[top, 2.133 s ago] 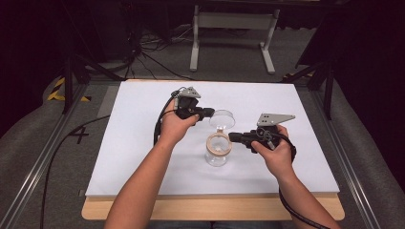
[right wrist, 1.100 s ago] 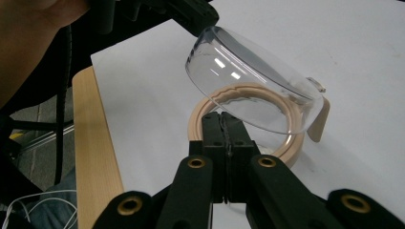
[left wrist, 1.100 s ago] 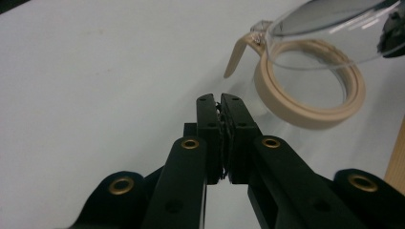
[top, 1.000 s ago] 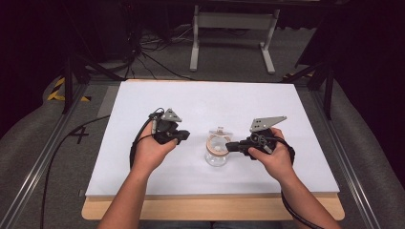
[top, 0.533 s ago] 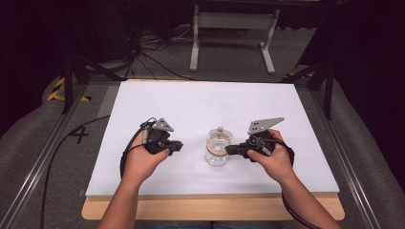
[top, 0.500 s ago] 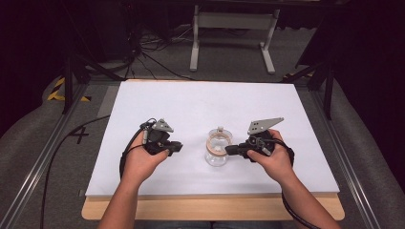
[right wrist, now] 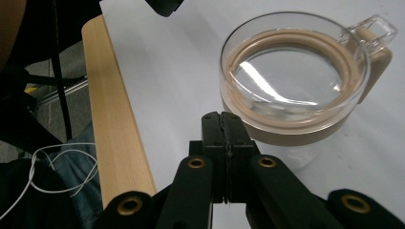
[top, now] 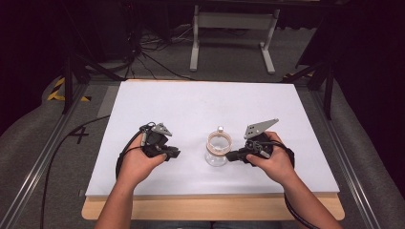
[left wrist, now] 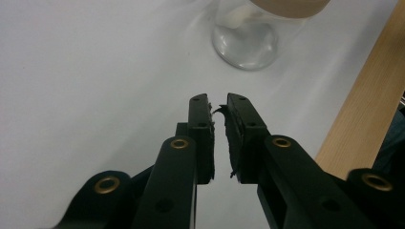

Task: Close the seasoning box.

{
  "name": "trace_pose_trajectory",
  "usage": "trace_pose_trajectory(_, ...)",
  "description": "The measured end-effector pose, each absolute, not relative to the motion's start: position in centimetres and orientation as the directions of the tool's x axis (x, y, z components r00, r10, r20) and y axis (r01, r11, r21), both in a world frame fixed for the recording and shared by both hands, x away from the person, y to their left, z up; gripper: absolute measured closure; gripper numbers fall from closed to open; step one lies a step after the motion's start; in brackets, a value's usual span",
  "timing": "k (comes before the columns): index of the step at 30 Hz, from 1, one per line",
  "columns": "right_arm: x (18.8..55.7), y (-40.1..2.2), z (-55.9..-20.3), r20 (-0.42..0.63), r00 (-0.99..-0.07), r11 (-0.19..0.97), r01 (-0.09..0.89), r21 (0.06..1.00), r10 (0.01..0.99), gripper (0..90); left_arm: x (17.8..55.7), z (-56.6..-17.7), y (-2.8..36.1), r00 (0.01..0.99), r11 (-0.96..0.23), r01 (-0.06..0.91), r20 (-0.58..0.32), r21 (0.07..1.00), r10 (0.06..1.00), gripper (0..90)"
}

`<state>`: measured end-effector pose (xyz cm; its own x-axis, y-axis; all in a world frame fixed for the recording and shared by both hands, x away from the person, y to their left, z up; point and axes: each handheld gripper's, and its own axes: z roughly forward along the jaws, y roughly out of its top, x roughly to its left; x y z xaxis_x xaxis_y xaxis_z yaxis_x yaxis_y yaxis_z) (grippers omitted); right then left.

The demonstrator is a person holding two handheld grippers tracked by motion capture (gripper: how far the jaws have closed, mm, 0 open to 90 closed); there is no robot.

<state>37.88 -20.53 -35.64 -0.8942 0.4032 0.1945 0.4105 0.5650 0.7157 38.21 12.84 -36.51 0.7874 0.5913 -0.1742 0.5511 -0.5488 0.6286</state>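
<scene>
A clear glass jar with a tan band stands on the white sheet, and a glass lid with a small tab handle rests on it. My right gripper is shut with nothing in it. Its tips sit right at the jar's tan band on the jar's right side. To the left of the jar, about a hand's width away, my left gripper points toward it. Its jaws stand a narrow gap apart and hold nothing. The jar's base shows beyond them.
The white sheet covers a wooden board whose front edge lies just behind my hands. Cables and a metal stand lie on the floor past the table's far edge. The far half of the sheet is bare.
My left gripper has pulled back from above the jar, down and to the left. The lid it held there now rests on the jar. The right gripper has stayed beside the jar.
</scene>
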Motion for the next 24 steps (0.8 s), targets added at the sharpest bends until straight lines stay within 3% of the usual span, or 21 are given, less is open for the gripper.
trace_pose_trajectory(7, 38.0, -21.9, -34.9, 0.166, -0.886, 0.520, 0.396, 0.757, 0.433, 87.2, 38.6, -36.4, 13.5, 0.769, -0.502, 0.552, -0.174, 0.666, 0.614, 72.9)
trace_pose_trajectory(14, 39.0, -26.7, -33.5, 0.107, -0.797, 0.410, 0.415, 0.813, 0.594, 70.7, 38.8, -36.8, 14.3, 0.744, -0.469, 0.572, -0.184, 0.674, 0.642, 69.7)
trace_pose_trajectory(24, 40.9, -31.0, -35.1, 0.087, -0.683, 0.363, 0.486, 0.795, 0.725, 62.1, 39.8, -38.1, 16.0, 0.680, -0.434, 0.617, -0.167, 0.656, 0.714, 65.9)
